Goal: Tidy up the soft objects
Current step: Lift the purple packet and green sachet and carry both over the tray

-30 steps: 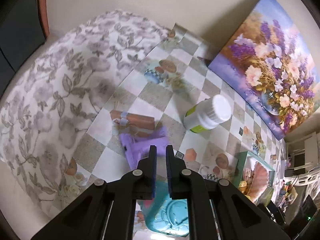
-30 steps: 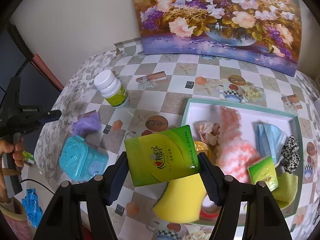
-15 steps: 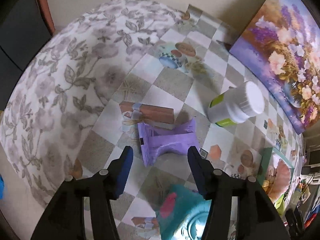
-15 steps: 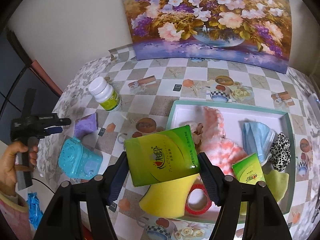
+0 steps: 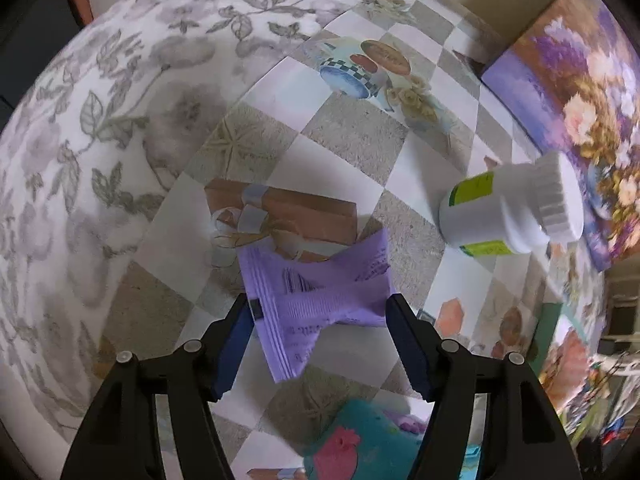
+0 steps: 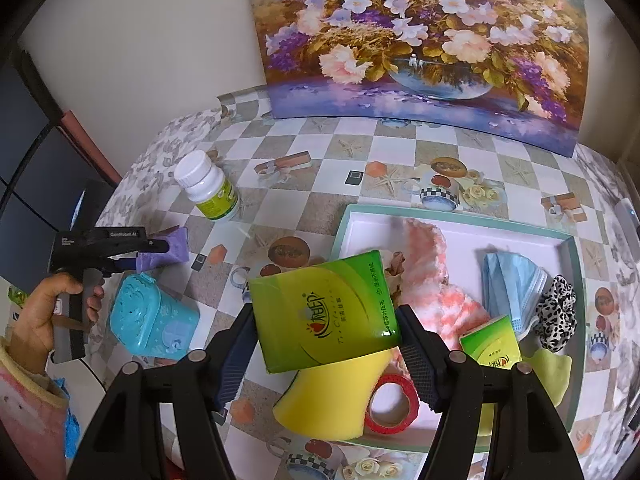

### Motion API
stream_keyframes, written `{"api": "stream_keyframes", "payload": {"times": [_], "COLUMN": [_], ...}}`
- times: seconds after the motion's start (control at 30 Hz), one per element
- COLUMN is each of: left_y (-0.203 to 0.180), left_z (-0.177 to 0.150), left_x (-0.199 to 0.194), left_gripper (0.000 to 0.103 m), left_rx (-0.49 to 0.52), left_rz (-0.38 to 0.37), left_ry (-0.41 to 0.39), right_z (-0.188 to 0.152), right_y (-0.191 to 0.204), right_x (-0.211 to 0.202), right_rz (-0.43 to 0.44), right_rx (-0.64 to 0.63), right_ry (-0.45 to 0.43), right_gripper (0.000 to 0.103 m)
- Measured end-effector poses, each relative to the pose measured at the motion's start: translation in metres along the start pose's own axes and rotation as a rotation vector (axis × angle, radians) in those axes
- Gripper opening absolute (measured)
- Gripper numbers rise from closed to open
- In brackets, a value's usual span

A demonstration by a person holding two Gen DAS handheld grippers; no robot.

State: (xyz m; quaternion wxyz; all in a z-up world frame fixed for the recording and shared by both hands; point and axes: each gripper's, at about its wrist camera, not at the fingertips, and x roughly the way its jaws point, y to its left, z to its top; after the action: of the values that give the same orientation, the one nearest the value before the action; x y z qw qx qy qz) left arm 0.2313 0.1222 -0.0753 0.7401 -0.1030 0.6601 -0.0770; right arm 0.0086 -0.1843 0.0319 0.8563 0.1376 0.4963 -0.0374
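A crumpled purple packet [image 5: 296, 340] lies on the checked tablecloth. My left gripper [image 5: 319, 306] points down over it with its jaws opening; the packet lies between the fingers and the pads do not press on it. The right wrist view shows the same gripper [image 6: 152, 257] and packet [image 6: 178, 244] at the left. My right gripper [image 6: 324, 316] is shut on a green tissue pack [image 6: 316, 288], held above the near left corner of a green-rimmed tray [image 6: 576, 280]. In the tray lie a pink fluffy cloth [image 6: 432, 280], a blue face mask [image 6: 508, 280], a leopard scrunchie [image 6: 556, 312] and a yellow sponge [image 6: 328, 400].
A white bottle [image 5: 512, 208] stands just right of the packet, also seen as the bottle [image 6: 208, 192]. A teal plastic box [image 6: 152, 320] sits close below the packet. A flower painting [image 6: 420, 32] leans on the wall behind. A red tape roll [image 6: 392, 404] lies in the tray. The table's edge curves off at the left.
My left gripper has come down close over the purple packet and its jaws have gone from shut to spread around it. The right gripper still holds the green pack.
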Motion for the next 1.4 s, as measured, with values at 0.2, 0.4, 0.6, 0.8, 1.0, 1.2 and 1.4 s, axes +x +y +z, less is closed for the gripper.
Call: {"api": "stream_keyframes", "payload": {"times": [0.2, 0.4, 0.6, 0.8, 1.0, 1.2, 1.4], "left_y": [0.006, 0.013, 0.015, 0.010, -0.027, -0.102, -0.178], "left_z": [-0.003, -0.011, -0.017, -0.021, -0.026, -0.053, -0.092], "left_x": [-0.002, -0.015, -0.043, -0.072, -0.116, -0.141, -0.117], "left_gripper": [0.060, 0.052, 0.021, 0.021, 0.021, 0.021, 0.021], "left_rx": [-0.008, -0.018, -0.021, -0.024, 0.025, 0.110, 0.178], "left_rz": [-0.029, -0.038, -0.049, -0.061, -0.121, -0.276, -0.390], "left_ry": [-0.021, -0.044, -0.084, -0.141, -0.235, -0.271, -0.207], "right_z": [0.000, -0.001, 0.000, 0.001, 0.003, 0.001, -0.008], "right_y": [-0.004, -0.005, -0.012, -0.017, -0.032, -0.068, -0.111], "right_x": [0.001, 0.004, 0.003, -0.002, -0.007, -0.005, 0.003], "right_rz": [-0.002, 0.006, -0.001, 0.008, -0.029, -0.103, -0.131], "right_rx": [0.010, 0.016, 0.038, 0.055, 0.090, 0.168, 0.276], "right_ry": [0.006, 0.015, 0.016, 0.003, -0.008, 0.010, 0.047], "right_gripper": [0.071, 0.071, 0.071, 0.071, 0.071, 0.071, 0.071]}}
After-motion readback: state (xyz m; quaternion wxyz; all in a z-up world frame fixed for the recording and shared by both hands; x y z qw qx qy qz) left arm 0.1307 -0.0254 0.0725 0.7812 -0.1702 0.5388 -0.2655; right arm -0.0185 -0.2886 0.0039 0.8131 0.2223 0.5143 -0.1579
